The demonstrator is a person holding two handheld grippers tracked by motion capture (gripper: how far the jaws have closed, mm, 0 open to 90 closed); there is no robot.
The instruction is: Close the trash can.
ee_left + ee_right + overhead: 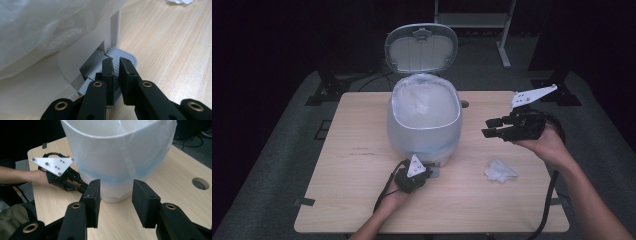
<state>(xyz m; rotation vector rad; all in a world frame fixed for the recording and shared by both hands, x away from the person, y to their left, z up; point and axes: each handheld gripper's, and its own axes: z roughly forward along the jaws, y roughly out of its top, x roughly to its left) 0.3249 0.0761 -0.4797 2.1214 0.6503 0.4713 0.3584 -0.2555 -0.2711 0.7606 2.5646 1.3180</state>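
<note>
Left tool (116,62) nearly closed, pressing pedal (125,53) | right tool (116,202) wide open, empty | bin (424,117) base hidden

Matt wood-grain table (362,200), translucent plastic liner (120,157) (crinkled), ribbed grey pedal (125,56).

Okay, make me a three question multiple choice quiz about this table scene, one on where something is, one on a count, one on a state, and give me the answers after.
1. Where does the crumpled tissue lie? A) inside the bin B) on the table, to the right of the bin C) on the floor
2. How many grippers are there? A) one B) two C) three
3. The bin lid is: A) raised B) shut C) lying on the table

Answers:
1 B, it sits on the wood beside the bin.
2 B, left gripper and right gripper.
3 A, it stands up behind the rim.
</note>
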